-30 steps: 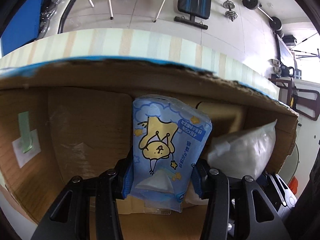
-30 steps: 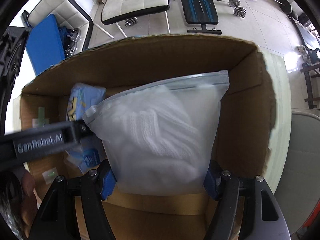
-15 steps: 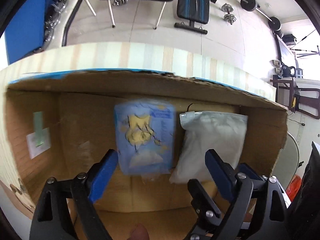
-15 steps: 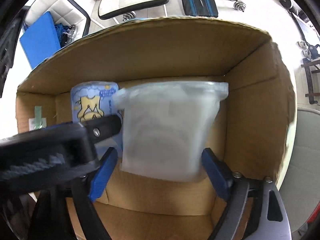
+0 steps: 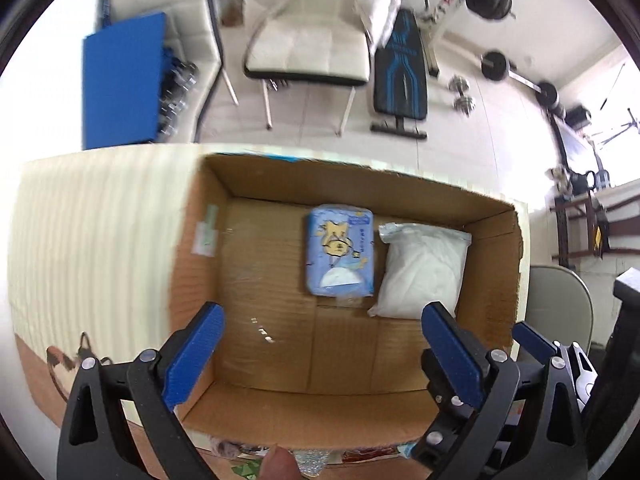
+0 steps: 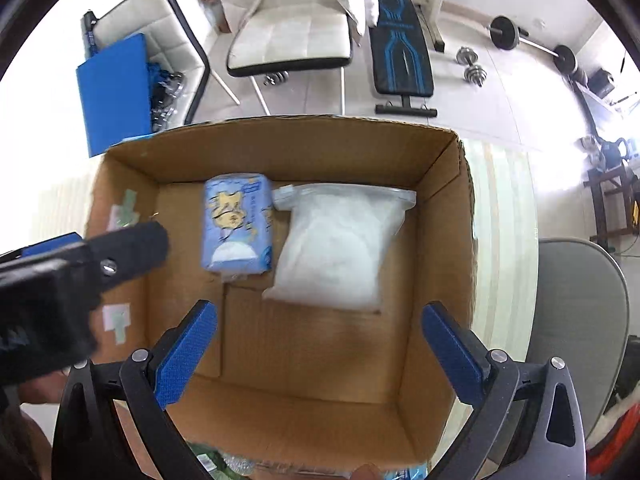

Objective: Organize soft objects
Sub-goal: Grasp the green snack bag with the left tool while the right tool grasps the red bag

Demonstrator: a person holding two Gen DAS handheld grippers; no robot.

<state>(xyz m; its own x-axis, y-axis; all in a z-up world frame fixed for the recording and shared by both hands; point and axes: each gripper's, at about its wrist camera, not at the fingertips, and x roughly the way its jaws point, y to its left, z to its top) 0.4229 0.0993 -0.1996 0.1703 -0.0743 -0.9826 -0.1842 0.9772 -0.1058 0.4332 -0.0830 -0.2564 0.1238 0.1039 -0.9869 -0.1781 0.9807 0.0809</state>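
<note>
An open cardboard box [image 5: 496,248] [image 6: 440,184] sits on a striped table. On its floor lie a blue tissue pack with a yellow cartoon figure [image 5: 341,250] [image 6: 236,224] and, to its right, a clear zip bag of white soft material [image 5: 420,270] [image 6: 340,248], side by side and touching. My left gripper [image 5: 320,340] is open and empty above the box's near side. My right gripper [image 6: 320,340] is open and empty above the box. The left gripper's black body also shows in the right wrist view [image 6: 72,272], at the left.
The striped tablecloth [image 5: 100,240] extends left of the box. Behind the table stand a white chair [image 5: 312,52], a blue panel [image 5: 120,80], a weight bench [image 5: 400,72] and dumbbells. A grey chair [image 6: 576,320] is at the right. Small packets lie by the box's near wall [image 5: 320,456].
Both grippers opened and let go: the tissue pack and the zip bag now lie flat in the box. Both grippers have pulled back and up, away from them.
</note>
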